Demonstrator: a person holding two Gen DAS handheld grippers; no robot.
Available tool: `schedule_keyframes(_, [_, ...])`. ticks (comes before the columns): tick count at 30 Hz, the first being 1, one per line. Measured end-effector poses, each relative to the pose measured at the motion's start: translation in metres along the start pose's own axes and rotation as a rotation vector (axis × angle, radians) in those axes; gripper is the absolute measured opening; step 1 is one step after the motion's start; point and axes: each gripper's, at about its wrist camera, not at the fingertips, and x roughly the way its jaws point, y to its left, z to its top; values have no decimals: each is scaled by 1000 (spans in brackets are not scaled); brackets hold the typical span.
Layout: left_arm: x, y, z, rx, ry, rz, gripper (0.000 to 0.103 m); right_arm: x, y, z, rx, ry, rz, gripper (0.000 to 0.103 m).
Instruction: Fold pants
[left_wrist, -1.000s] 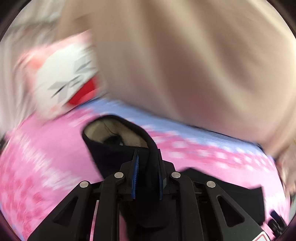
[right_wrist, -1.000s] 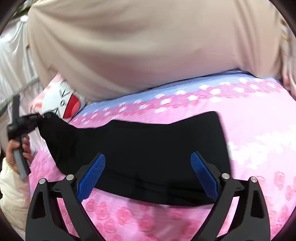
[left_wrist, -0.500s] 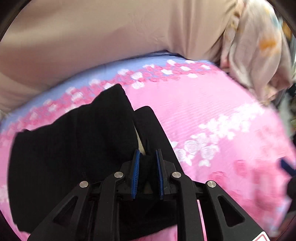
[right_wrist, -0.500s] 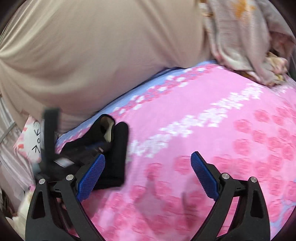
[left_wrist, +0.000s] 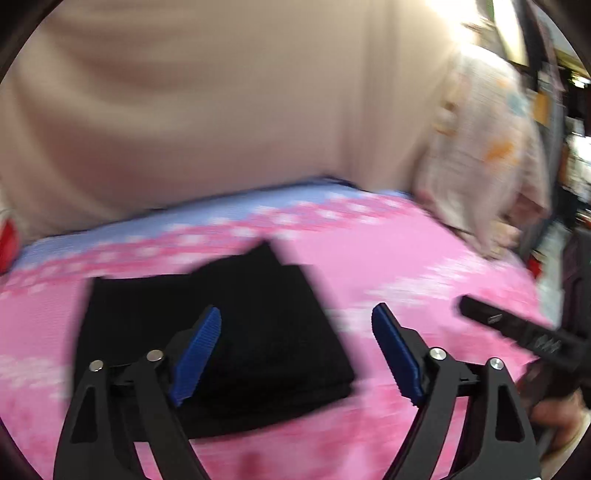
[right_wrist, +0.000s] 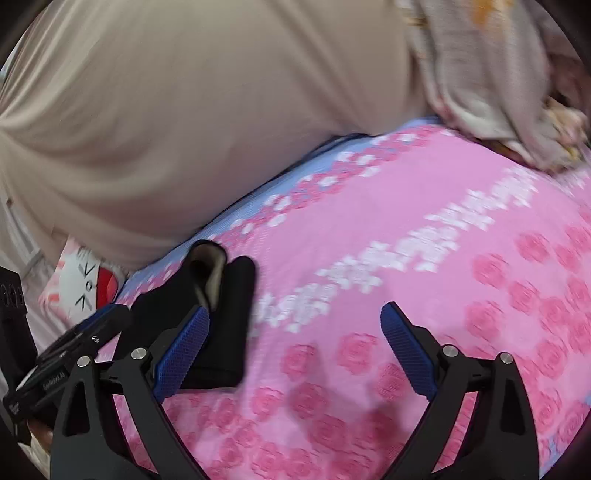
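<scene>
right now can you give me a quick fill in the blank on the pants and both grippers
1. The folded pants are ____ in colour.
2. The pants lie on a floral bedsheet that is mostly ____.
3. The left gripper has its jaws opening, with ____ gripped between its blue pads.
4. The right gripper hovers over the bedsheet with its jaws ____.

Missing words: black; pink; nothing; open

a pink floral bedsheet (right_wrist: 424, 206) with a blue border covers the bed; a beige curtain (right_wrist: 192, 122) hangs behind its far edge.
</scene>
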Motion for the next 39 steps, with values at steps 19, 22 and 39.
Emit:
schedule_keyframes(19, [-22, 219, -65, -207, 166, 509, 85, 147, 128, -5, -202, 256, 69, 29])
schedule_keyframes(22, [-29, 223, -63, -226, 150, 517, 86, 118, 130, 10, -201, 203, 59, 29])
schedule_keyframes(39, [6, 193, -21, -171, 116, 457, 86, 75, 163, 26, -331, 113, 93, 36])
